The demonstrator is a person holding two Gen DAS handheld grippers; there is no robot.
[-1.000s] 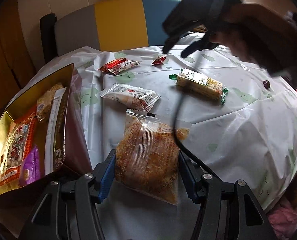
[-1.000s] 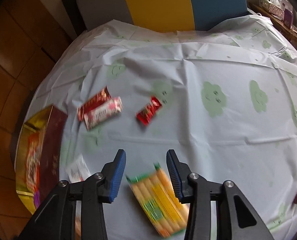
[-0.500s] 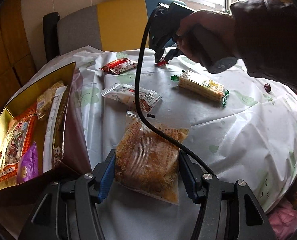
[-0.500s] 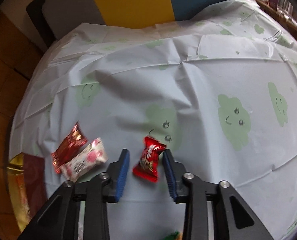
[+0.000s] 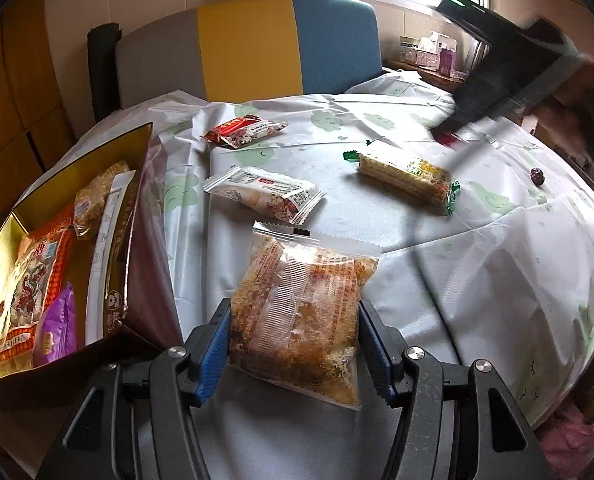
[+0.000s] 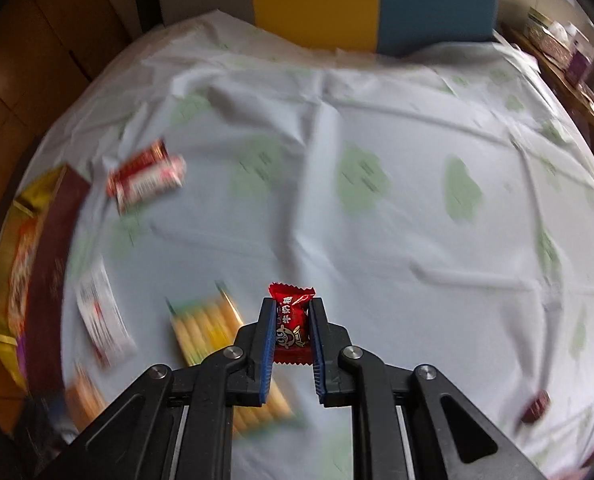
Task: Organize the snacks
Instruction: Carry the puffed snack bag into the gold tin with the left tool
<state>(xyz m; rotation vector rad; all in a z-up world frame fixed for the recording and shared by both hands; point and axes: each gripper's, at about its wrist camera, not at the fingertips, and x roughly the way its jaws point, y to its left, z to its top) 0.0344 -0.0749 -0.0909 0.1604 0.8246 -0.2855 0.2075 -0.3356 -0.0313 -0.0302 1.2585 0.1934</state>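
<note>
Red foil candy (image 6: 292, 323) sits pinched between the blue pads of the right gripper (image 6: 291, 344), lower centre of the right wrist view, lifted clear of the tablecloth (image 6: 377, 240), likely bound for the gold box (image 5: 77, 184) at left. Left gripper (image 5: 295, 344) is clamped on the clear bag of orange crisps (image 5: 297, 312) at the frame's bottom centre. Open cloth lies right of centre; the box's tall wall and scattered packets crowd the left route.
</note>
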